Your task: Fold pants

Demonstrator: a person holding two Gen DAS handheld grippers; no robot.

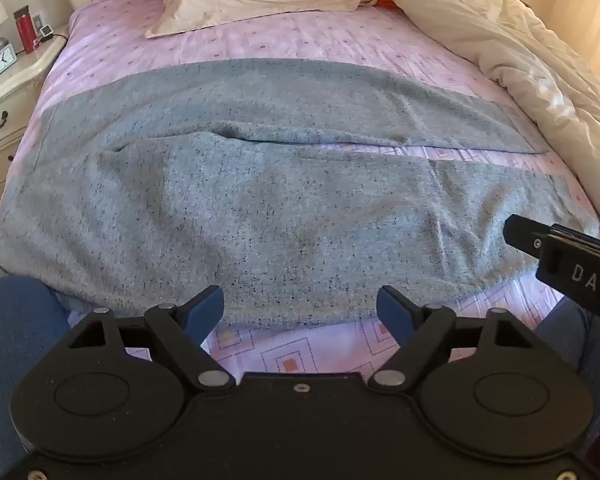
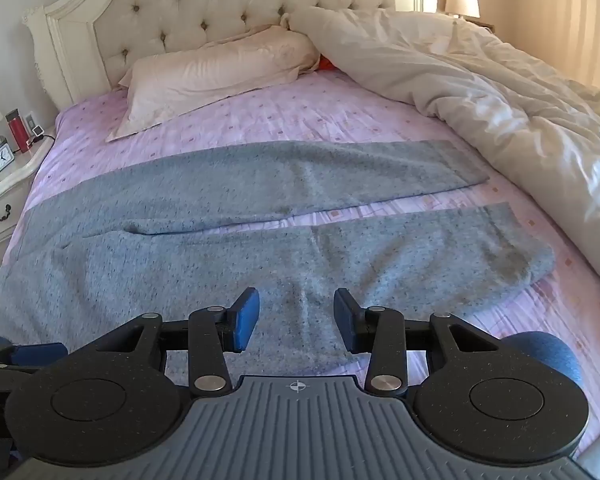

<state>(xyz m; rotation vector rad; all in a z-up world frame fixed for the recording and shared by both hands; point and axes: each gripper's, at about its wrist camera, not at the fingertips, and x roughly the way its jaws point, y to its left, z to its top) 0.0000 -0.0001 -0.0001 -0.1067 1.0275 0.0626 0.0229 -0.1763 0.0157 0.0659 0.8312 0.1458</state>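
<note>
Grey speckled pants (image 1: 260, 208) lie flat across the pink bed sheet (image 1: 300, 40), waist at the left, both legs running right with a narrow gap between them. They also show in the right wrist view (image 2: 220, 248). My left gripper (image 1: 300, 312) is open and empty, just above the near edge of the near leg. My right gripper (image 2: 296, 320) is open and empty over the near leg, further right. Its black body shows in the left wrist view (image 1: 564, 256) at the right edge.
A cream pillow (image 2: 220, 76) lies at the head of the bed. A bunched cream duvet (image 2: 500, 100) covers the right side, close to the leg ends. A nightstand (image 1: 4, 92) with a clock and red bottle stands at the left.
</note>
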